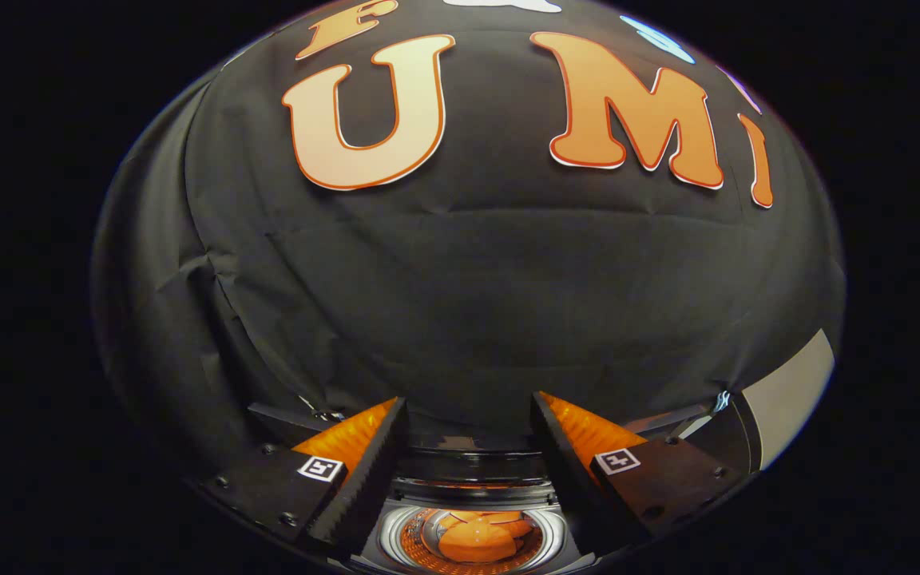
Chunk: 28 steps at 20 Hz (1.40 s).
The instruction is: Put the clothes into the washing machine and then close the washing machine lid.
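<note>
One pair of tongs (468, 423) held spread with nothing pinched, one washing machine (472, 539) seen below between two fingers (376, 455), one black cloth wall beyond

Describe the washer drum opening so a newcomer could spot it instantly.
Start at the black cloth wall, then drop to the open gripper. Between and below its fingers sits the washing machine drum: a shiny ringed metal opening, glowing orange inside.
</note>
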{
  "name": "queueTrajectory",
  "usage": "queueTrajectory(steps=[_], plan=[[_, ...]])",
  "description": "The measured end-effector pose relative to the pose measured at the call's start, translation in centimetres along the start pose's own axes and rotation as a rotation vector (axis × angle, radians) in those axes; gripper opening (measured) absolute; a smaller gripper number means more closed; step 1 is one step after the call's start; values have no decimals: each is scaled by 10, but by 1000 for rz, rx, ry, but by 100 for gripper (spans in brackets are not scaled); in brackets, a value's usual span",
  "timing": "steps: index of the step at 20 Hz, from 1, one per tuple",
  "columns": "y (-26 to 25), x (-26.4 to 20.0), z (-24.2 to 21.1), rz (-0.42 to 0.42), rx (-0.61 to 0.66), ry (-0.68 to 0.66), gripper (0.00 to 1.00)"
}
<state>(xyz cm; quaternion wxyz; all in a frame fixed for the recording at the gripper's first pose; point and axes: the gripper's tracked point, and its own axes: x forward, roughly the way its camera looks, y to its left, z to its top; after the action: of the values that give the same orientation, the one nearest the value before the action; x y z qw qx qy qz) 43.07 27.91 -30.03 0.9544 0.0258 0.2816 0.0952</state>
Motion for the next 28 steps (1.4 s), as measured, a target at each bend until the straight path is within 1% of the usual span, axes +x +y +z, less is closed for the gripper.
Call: queueTrajectory(steps=[3,8,17,28], plan=[[1,-4,-3,-4,2,-8,99],[3,-28,-15,-7,-8,-44,99],[7,-70,-45,-1,-24,-51,99],[9,-91,-71,10,-27,-58,99]])
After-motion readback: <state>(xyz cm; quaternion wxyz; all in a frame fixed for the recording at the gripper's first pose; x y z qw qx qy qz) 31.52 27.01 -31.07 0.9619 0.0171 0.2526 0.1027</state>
